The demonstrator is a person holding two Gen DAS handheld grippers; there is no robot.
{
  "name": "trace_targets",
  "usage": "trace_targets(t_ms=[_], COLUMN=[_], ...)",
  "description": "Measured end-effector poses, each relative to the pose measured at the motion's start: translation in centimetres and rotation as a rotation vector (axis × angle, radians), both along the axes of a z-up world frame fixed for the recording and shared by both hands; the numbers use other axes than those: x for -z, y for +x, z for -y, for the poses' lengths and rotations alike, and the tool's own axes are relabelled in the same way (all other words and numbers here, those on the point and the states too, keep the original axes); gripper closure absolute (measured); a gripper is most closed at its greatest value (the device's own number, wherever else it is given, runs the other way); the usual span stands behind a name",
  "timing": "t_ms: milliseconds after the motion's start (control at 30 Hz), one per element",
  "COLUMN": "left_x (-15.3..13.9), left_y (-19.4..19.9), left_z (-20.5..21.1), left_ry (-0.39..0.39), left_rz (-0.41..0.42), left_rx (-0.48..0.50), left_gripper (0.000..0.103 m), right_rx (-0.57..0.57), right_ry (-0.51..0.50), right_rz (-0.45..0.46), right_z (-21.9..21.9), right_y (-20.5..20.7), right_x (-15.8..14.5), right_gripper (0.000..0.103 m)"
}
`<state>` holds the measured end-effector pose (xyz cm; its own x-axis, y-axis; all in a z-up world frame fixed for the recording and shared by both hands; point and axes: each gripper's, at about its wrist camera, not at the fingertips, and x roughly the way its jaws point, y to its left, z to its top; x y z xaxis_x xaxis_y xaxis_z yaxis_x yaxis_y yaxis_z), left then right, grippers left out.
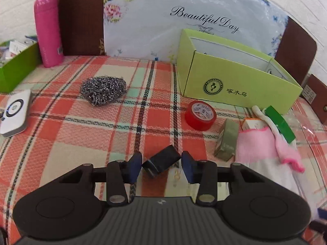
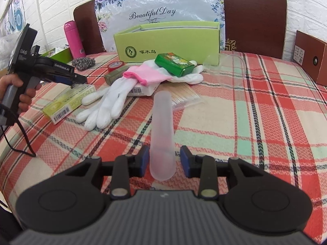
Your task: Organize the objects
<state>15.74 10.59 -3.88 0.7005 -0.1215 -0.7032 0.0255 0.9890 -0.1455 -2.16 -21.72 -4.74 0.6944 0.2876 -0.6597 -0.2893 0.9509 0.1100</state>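
In the left wrist view my left gripper (image 1: 161,164) is open around a small black block (image 1: 161,161) that lies on the plaid tablecloth between the blue pads, with gaps on both sides. In the right wrist view my right gripper (image 2: 162,159) is open around the near end of a frosted plastic tube (image 2: 162,130) lying on the cloth, not touching it. The left gripper also shows in the right wrist view (image 2: 78,81), low over a yellow-green carton (image 2: 67,101). An open light green box stands at the back (image 1: 235,81) (image 2: 167,45).
A steel scourer (image 1: 103,89), red tape roll (image 1: 200,115), pink flask (image 1: 48,30), white device (image 1: 15,112) and green tray (image 1: 16,69) lie left. White and pink gloves (image 2: 114,98), a green carton (image 2: 173,64), cotton swabs (image 2: 184,96) and a clear cup (image 2: 229,69) lie centre. A brown box (image 2: 310,57) stands right.
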Motion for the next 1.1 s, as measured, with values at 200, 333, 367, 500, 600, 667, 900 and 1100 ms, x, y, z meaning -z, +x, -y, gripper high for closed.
trace_targets(t_ms=[200,333,367,500,600,667,900,1100], left_x=[-0.1,-0.1,-0.2,-1.8,-1.9,-1.1,1.5,1.6], left_y=[2.7,3.1,2.7,-2.0,-5.7,-6.9,-5.8,-6.3], left_z=[1.6,2.1,1.9,0.6,1.7,2.7,4.3,4.0], left_ry=[-0.003,0.023,0.024,0.01,0.078,0.121,0.164,0.134], left_rz=[-0.003,-0.008,-0.017,0.002,0.026,0.006,-0.057,-0.036], left_rx=[0.044,0.028,0.021,0.031,0.09,0.119,0.151,0.157], left_gripper=[0.059,0.055,0.055,0.035,0.025,0.023,0.019,0.032], right_rx=[-0.004,-0.016,-0.018,-0.024,-0.036,-0.046,-0.049,-0.047], right_ry=[-0.01,-0.025,-0.025,-0.022,-0.025,-0.02,-0.052,-0.079], right_rz=[-0.001,0.008,0.012,0.0,0.001,0.008,0.018,0.018], right_z=[-0.3,-0.6,-0.6,-0.5,-1.0,-1.4,-2.2,-2.6], right_y=[0.2,0.3,0.3,0.9,1.5,1.8,2.4,3.2], right_x=[0.0,-0.1,-0.2,0.0,0.2,0.1,0.2,0.5], right_gripper=[0.07,0.07,0.07,0.07,0.065,0.062,0.062,0.062])
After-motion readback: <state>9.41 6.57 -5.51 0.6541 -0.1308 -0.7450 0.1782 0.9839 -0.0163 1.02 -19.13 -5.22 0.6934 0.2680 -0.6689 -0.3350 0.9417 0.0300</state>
